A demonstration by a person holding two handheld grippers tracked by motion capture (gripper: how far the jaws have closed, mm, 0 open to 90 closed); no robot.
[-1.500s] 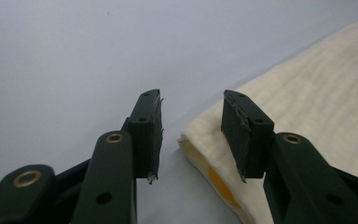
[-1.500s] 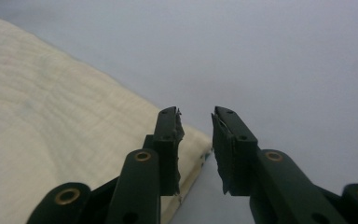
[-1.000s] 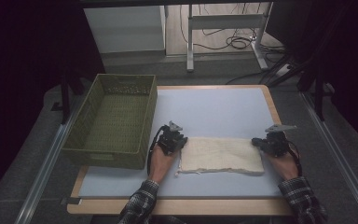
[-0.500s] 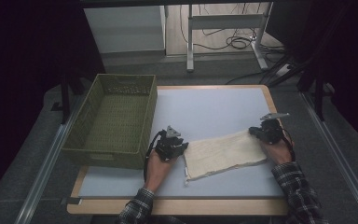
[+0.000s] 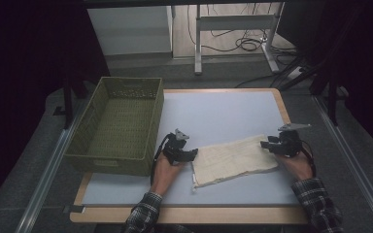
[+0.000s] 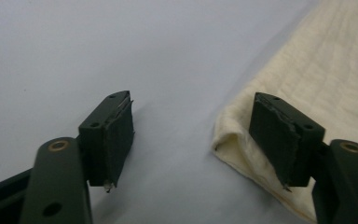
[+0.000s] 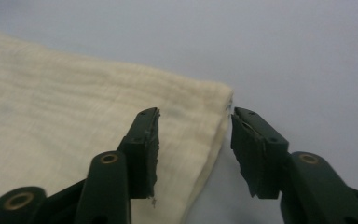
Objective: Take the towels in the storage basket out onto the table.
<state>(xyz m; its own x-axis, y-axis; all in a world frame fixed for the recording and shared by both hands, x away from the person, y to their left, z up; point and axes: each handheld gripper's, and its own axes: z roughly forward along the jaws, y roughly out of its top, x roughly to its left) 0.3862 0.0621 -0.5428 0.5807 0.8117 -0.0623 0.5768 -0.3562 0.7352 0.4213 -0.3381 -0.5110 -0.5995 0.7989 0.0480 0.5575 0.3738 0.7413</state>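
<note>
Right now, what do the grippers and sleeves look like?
Both grippers, left and right, are black, with flat rectangular jaw pads and brass-coloured pivot rivets. A grey three-cornered plate tops the right one. A black cable loops from the left. Sleeves are dark plaid.

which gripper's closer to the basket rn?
Left. The left gripper sits just off the basket's near right corner; the right gripper is across the cloth, at its far end.

The high view is dim and grainy: the pale blue-grey tabletop (image 5: 223,111) catches soft overhead light while the surroundings sink into near black. Both gripper views are brighter and evenly lit, with faint shadows under the jaws. The folded cream cotton cloth (image 6: 326,79) blurs slightly, perhaps from focus.
</note>
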